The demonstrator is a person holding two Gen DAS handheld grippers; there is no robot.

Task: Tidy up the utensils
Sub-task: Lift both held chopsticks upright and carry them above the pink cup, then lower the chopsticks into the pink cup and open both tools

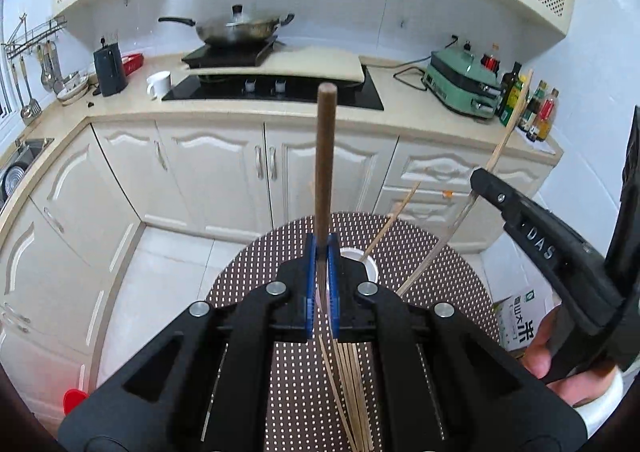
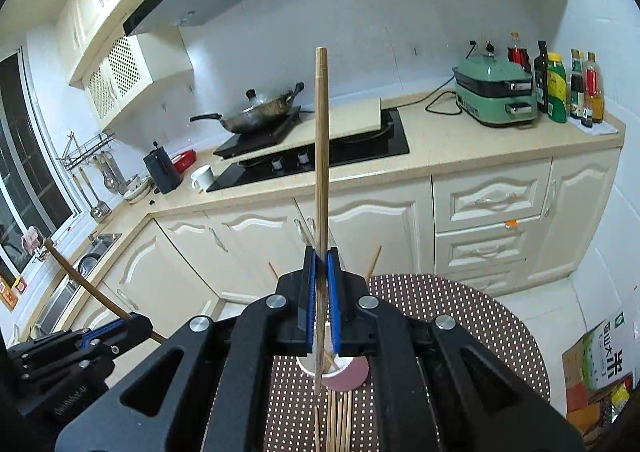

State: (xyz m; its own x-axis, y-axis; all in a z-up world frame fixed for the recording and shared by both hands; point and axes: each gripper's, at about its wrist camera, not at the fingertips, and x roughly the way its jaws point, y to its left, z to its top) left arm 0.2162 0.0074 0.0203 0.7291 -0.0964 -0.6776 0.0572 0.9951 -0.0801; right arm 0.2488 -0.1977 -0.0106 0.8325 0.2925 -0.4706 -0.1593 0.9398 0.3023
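Note:
My left gripper (image 1: 323,252) is shut on a dark brown chopstick (image 1: 326,156) that stands nearly upright. Behind its fingers, a white and pink cup (image 1: 370,264) with a few pale chopsticks in it sits on the brown dotted mat (image 1: 440,272). Several pale chopsticks (image 1: 352,392) lie loose on the mat below. At the right, my right gripper (image 1: 486,180) pinches a pale chopstick (image 1: 512,124). In the right wrist view that gripper (image 2: 321,264) is shut on the pale chopstick (image 2: 321,152) above the cup (image 2: 344,376). The left gripper (image 2: 132,326) and dark chopstick (image 2: 80,284) show at lower left.
A round table carries the dotted mat (image 2: 460,312). Beyond it runs a counter with a wok (image 1: 240,28), a white mug (image 1: 160,84), a green appliance (image 1: 460,84) and bottles (image 2: 568,88). A cardboard box (image 2: 600,368) sits on the floor at right. A hand (image 1: 540,356) grips the right tool.

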